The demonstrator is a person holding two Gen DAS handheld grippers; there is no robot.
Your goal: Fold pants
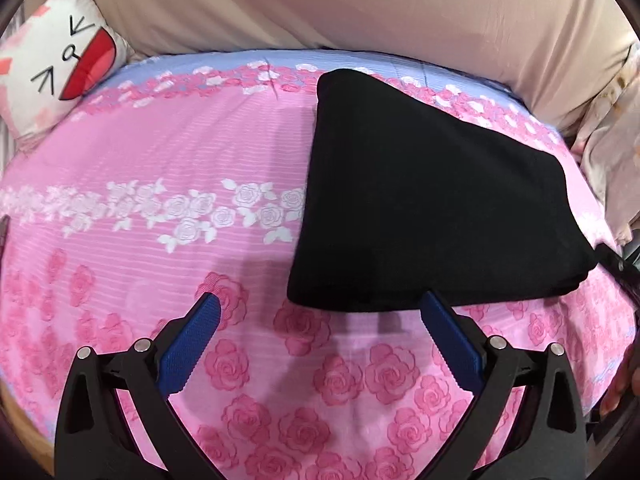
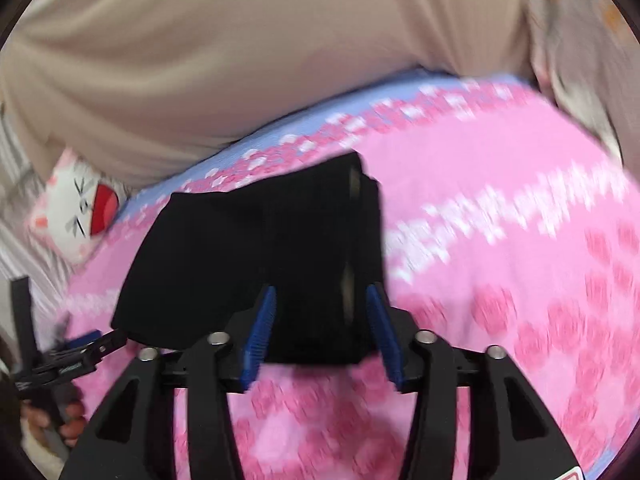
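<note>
The black pants (image 1: 420,200) lie folded into a compact flat block on the pink rose-print bed sheet (image 1: 180,128). My left gripper (image 1: 320,312) is open and empty, just in front of the block's near edge. In the right wrist view the pants (image 2: 240,248) sit right ahead of my right gripper (image 2: 320,300), whose blue fingers (image 2: 260,328) stand apart on either side of the block's near corner without clamping it. That view is motion-blurred. The left gripper (image 2: 80,348) shows at the right wrist view's left edge.
A white cat-face pillow (image 1: 60,56) lies at the far left of the bed, also in the right wrist view (image 2: 84,212). A beige cover (image 1: 340,4) bulges along the bed's far side. Crumpled pale fabric (image 1: 612,140) lies at the right edge.
</note>
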